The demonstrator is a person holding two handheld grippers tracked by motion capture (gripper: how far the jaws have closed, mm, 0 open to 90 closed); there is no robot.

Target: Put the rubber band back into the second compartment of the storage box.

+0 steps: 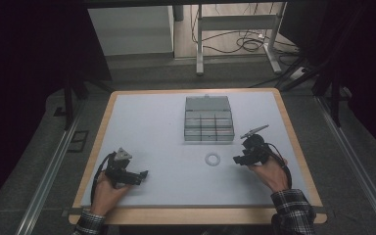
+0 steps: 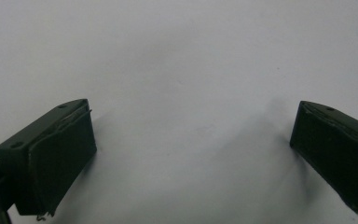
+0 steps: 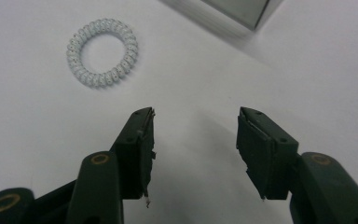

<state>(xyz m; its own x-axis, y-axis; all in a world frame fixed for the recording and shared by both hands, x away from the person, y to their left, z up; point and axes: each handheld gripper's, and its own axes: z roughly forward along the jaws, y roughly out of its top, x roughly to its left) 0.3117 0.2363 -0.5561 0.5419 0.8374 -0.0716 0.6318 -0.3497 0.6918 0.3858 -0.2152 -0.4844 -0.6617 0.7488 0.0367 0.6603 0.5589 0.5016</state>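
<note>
Smooth white tabletop (image 1: 156,132), coiled ring (image 1: 212,159), compartmented box (image 1: 208,119)

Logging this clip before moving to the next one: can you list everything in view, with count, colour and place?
White spiral coil hair tie: one, white, on the table between the grippers, in front of the box.
Grey plastic compartment box: one, grey, lid open, far centre of the table.
White-topped table with wooden edge: one, white and tan, centre.
Metal frame stand: one, grey, on the floor beyond the table, cables beside it.
Left gripper: black, open, near left.
Right gripper: black, open, near right.
Hands: two, plaid sleeves, bottom edge.
</note>
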